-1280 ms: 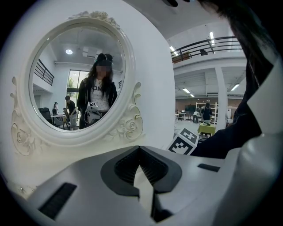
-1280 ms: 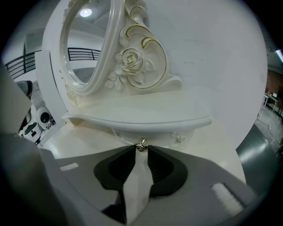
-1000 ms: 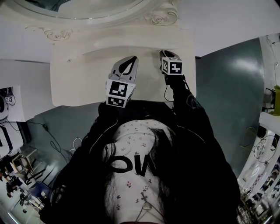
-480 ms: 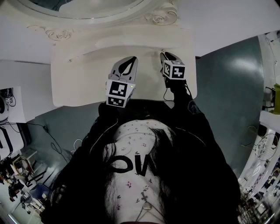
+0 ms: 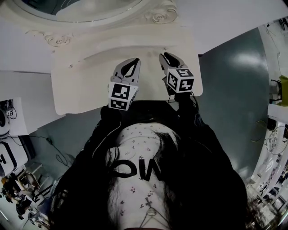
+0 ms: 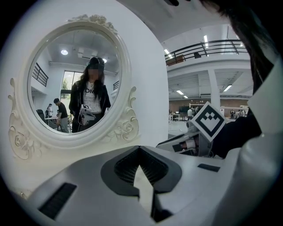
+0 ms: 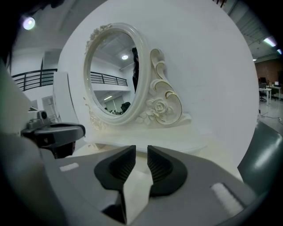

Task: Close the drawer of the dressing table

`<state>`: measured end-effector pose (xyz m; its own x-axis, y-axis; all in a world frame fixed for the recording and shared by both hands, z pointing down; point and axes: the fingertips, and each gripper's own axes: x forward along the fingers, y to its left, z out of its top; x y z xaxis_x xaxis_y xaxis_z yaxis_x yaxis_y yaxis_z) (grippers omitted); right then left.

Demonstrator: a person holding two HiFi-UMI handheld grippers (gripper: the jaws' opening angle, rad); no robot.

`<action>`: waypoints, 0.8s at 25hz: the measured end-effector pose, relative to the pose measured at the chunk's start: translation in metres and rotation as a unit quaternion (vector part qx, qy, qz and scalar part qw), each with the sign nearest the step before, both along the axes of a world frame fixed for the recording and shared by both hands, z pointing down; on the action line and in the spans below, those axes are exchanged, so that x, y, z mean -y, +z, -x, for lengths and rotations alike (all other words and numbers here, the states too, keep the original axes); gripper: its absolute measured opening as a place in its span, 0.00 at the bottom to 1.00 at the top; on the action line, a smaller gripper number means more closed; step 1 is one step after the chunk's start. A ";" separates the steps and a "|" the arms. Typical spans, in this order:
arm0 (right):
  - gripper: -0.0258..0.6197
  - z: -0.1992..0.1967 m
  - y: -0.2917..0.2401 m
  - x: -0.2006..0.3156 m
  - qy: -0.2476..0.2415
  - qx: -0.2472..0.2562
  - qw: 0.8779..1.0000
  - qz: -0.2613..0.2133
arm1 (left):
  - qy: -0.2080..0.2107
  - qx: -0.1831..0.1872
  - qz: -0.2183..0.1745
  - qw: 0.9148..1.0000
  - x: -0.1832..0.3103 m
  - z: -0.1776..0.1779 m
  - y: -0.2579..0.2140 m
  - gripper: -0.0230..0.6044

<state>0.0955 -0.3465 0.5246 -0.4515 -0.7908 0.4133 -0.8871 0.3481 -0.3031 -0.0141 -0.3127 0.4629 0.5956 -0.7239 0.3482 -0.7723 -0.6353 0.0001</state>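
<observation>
The white dressing table (image 5: 81,85) fills the upper head view, with its oval mirror (image 5: 81,9) at the back. No drawer shows in any view; the table top hides the front. My left gripper (image 5: 130,62) hovers over the table top near its front edge, jaws closed tip to tip on nothing (image 6: 139,149). Just to its right, my right gripper (image 5: 164,56) is also above the table top, its jaws a narrow gap apart and empty (image 7: 141,150). Both point toward the mirror (image 6: 70,84), which stands ahead in the right gripper view (image 7: 115,75).
Grey-green floor (image 5: 229,81) lies right of the table, and a white wall runs behind it. Cables and equipment (image 5: 9,117) clutter the floor at the left. The person's dark sleeves and torso (image 5: 148,170) are close against the table's front edge.
My right gripper has drawn back from the table toward the person and risen, its cube now larger. The left gripper has hardly moved.
</observation>
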 end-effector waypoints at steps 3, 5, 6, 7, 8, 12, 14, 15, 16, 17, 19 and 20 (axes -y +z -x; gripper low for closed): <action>0.18 0.010 -0.022 -0.015 0.000 0.009 1.000 -0.023 | 0.017 -0.002 -0.003 1.000 -0.005 0.000 -0.002 0.04; 0.18 0.016 -0.032 -0.025 0.007 0.013 0.999 -0.035 | 0.030 -0.004 -0.004 1.000 -0.009 0.001 -0.002 0.04; 0.18 0.018 -0.037 -0.029 0.012 0.014 0.999 -0.040 | 0.037 -0.004 -0.004 0.999 -0.011 0.002 -0.001 0.04; 0.18 0.020 -0.041 -0.034 0.017 0.015 0.999 -0.046 | 0.045 -0.004 -0.005 0.999 -0.013 0.002 0.000 0.04; 0.18 0.022 -0.044 -0.039 0.022 0.015 0.998 -0.051 | 0.052 -0.004 -0.005 0.999 -0.015 0.003 0.001 0.04; 0.18 0.028 -0.054 -0.059 0.035 0.018 0.997 -0.064 | 0.070 -0.006 -0.002 0.997 -0.025 0.002 0.006 0.04; 0.18 0.030 -0.057 -0.065 0.037 0.016 0.997 -0.066 | 0.077 -0.008 0.000 0.997 -0.029 0.001 0.007 0.04; 0.18 0.031 -0.058 -0.069 0.037 0.014 0.997 -0.065 | 0.079 -0.010 0.001 0.997 -0.031 0.000 0.007 0.04; 0.18 0.032 -0.058 -0.072 0.036 0.013 0.997 -0.065 | 0.080 -0.012 0.002 0.997 -0.033 0.000 0.007 0.04; 0.18 0.033 -0.059 -0.076 0.035 0.012 0.997 -0.064 | 0.080 -0.013 0.002 0.997 -0.034 -0.001 0.006 0.04; 0.18 0.034 -0.061 -0.084 0.032 0.012 0.997 -0.062 | 0.081 -0.016 0.000 0.997 -0.038 -0.004 0.003 0.04; 0.18 0.034 -0.062 -0.088 0.031 0.013 0.998 -0.062 | 0.081 -0.018 -0.002 0.997 -0.041 -0.005 0.000 0.04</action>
